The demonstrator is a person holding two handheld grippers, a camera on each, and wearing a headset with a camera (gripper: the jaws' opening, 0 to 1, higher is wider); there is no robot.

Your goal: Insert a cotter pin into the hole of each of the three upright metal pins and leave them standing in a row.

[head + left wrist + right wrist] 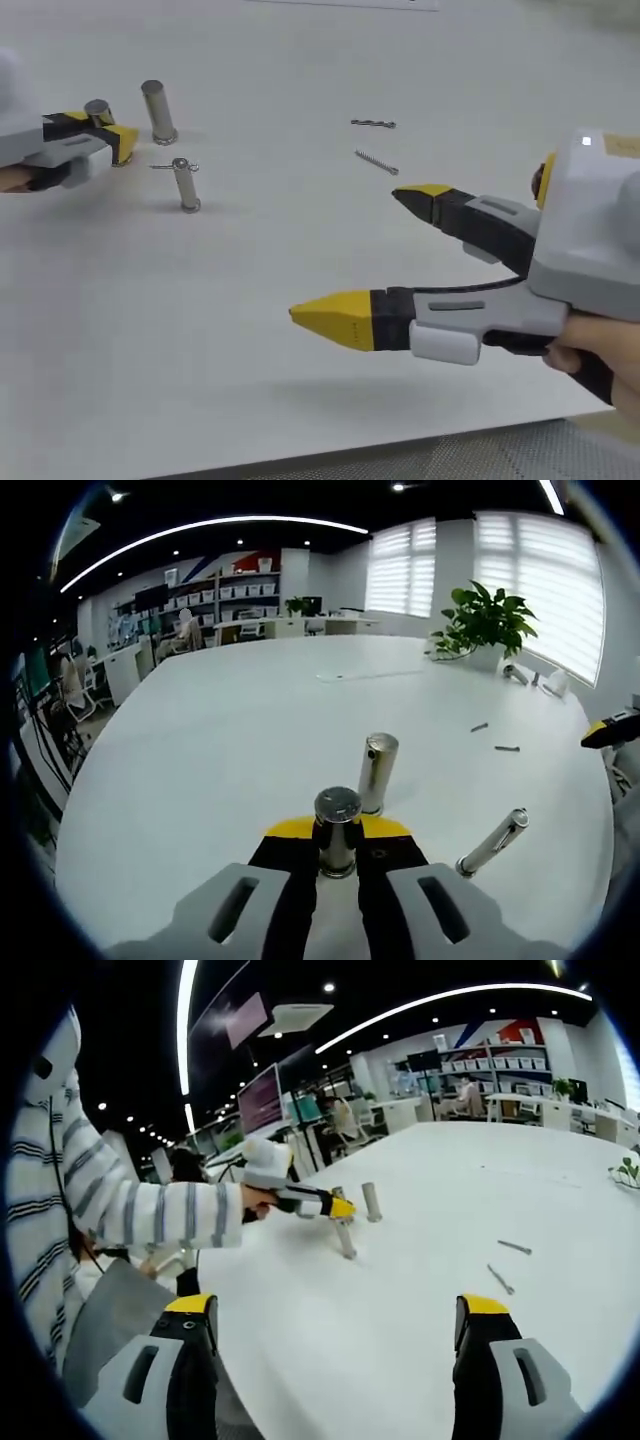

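A: Where were the pins?
B: One metal pin [337, 825] sat clamped in your left gripper [118, 143]. Bare pin [157, 110] at its 3 o'clock, cottered pin [185, 185] at 4.
A: And the right?
B: Your right gripper [348, 255] gaped wide, with loose cotter pins [373, 123] [376, 161] at its 12.

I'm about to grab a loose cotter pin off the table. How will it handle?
The nearer cotter pin looks thin and wiry, so probably light and easily flicked aside. It lies flat on the smooth table, so the right gripper may struggle to get under it.
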